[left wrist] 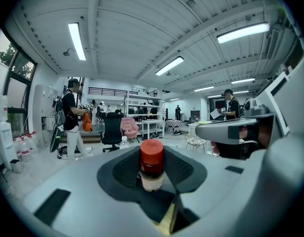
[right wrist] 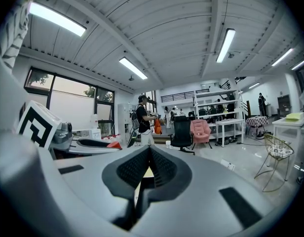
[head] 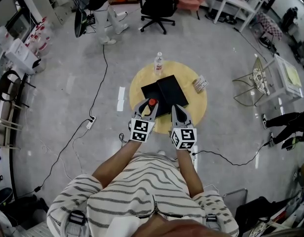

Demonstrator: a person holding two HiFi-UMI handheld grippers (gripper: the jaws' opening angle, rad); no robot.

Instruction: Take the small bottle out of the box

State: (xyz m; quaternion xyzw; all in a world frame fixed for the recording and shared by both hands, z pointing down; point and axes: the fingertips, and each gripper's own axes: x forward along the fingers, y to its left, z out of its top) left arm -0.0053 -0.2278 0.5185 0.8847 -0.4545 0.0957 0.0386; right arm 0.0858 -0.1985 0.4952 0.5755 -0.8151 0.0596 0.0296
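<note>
Your left claw (left wrist: 153,173) is matt grey plastic, its pads (left wrist: 123,170) ribbed black; the cap of the small bottle (left wrist: 152,166) shines smooth.

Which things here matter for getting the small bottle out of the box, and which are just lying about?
Job: small bottle, held in the left hand-held gripper; black box; right hand-held gripper, shut and empty.
Lying about: water bottle and small carton on the round table; office chair.

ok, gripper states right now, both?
left gripper: shut on the small red-capped bottle.
right gripper: shut, nothing between the jaws.
</note>
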